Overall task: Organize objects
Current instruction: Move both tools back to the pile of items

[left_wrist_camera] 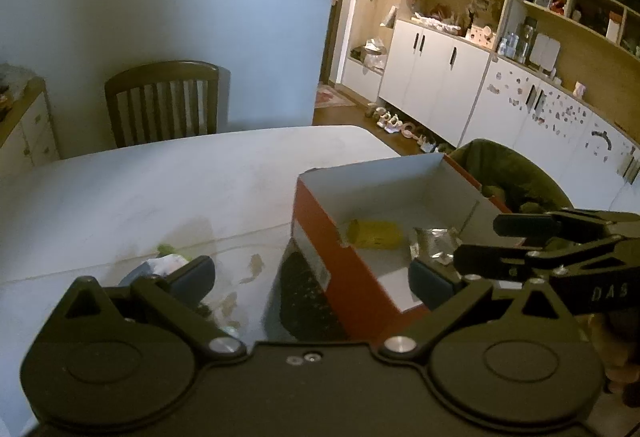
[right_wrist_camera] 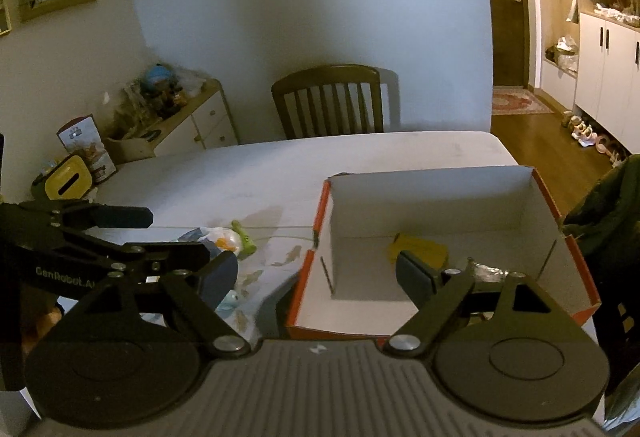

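Observation:
An open orange shoebox (left_wrist_camera: 316, 213) with a white inside (right_wrist_camera: 432, 201) stands on the white table (left_wrist_camera: 160, 189). A yellow packet (left_wrist_camera: 374, 234) (right_wrist_camera: 420, 249) and a silver foil pouch (left_wrist_camera: 434, 245) (right_wrist_camera: 490, 272) lie in it. Left of the box is a small pile: a green toy (right_wrist_camera: 244, 233) (left_wrist_camera: 166, 249) and a white and blue wrapper (right_wrist_camera: 208, 235) (left_wrist_camera: 168, 264). My left gripper (left_wrist_camera: 314, 281) is open over the box's left wall, nothing between its fingers. My right gripper (right_wrist_camera: 318, 277) is open above the box's near-left corner, also holding nothing.
A wooden chair (right_wrist_camera: 328, 97) stands at the table's far side. A low sideboard (right_wrist_camera: 192, 121) with clutter and a yellow tissue box (right_wrist_camera: 68, 183) are at the left. A chair draped with a green jacket (left_wrist_camera: 512, 173) is right of the box.

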The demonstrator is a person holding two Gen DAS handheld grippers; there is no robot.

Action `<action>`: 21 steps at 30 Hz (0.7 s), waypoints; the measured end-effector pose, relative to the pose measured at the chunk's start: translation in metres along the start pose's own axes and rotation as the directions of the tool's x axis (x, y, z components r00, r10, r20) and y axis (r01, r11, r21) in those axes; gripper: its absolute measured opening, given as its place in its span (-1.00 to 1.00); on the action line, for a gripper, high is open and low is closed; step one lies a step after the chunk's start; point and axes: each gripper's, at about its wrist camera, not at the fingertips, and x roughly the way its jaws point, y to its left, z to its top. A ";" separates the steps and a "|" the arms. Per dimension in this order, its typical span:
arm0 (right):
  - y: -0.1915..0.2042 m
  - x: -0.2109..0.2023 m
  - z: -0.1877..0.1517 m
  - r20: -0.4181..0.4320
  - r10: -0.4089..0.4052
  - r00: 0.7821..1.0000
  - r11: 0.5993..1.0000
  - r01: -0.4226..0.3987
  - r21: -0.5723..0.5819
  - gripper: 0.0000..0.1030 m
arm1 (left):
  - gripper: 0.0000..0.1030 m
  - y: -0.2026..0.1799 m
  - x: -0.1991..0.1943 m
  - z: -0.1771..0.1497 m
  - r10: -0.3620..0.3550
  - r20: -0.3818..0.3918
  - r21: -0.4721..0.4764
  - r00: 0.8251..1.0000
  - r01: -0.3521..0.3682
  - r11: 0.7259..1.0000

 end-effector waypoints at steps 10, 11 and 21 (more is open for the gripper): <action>0.041 0.016 -0.006 0.014 -0.020 1.000 1.000 0.020 -0.013 0.95 | 1.00 0.062 -0.011 -0.031 0.068 -0.027 -0.072 0.997 -0.070 0.995; 0.043 0.019 -0.006 0.011 -0.021 1.000 1.000 0.021 -0.006 0.95 | 0.99 0.068 -0.012 -0.035 0.077 -0.031 -0.082 0.997 -0.079 0.993; 0.079 0.050 -0.014 -0.037 -0.029 0.999 0.999 0.028 -0.026 0.96 | 0.99 0.137 -0.017 -0.058 0.165 -0.075 -0.210 0.984 -0.177 0.962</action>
